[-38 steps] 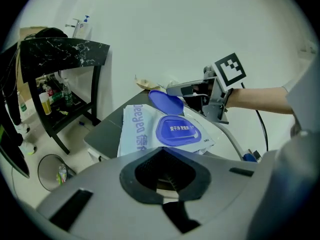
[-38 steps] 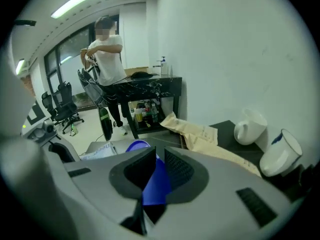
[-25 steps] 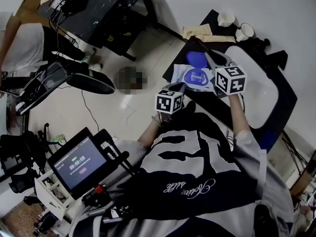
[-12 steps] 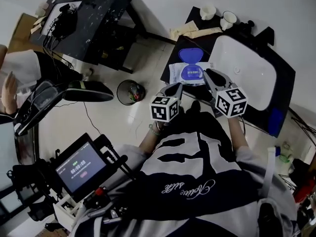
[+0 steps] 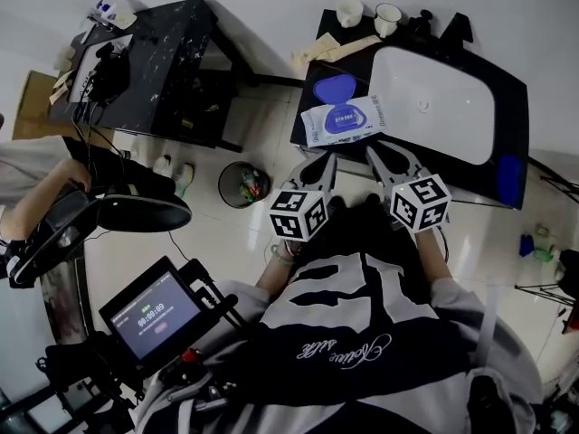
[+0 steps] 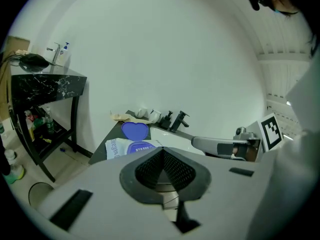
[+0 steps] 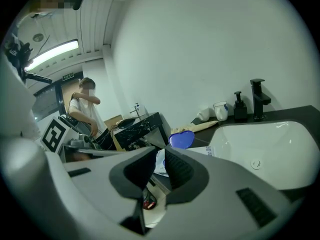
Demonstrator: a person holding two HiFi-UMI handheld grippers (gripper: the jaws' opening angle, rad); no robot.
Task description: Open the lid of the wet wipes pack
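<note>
The white wet wipes pack lies on the black counter left of the sink. Its blue heart-shaped lid is flipped open and lies flat behind the pack's blue opening. Both grippers hover short of the counter's near edge, clear of the pack. My left gripper is shut with nothing in it, its pads meeting at the tip. My right gripper stands a little open and empty. The left gripper view shows the pack and lid ahead; the right gripper view shows the lid.
A white sink basin fills the counter's right part, with a black faucet and two cups at the back. A waste bin stands on the floor, left of the counter. A black marble table is further left.
Both grippers have drawn back from the pack toward my body; the right one was beside the open lid a second ago. The lid stays open.
</note>
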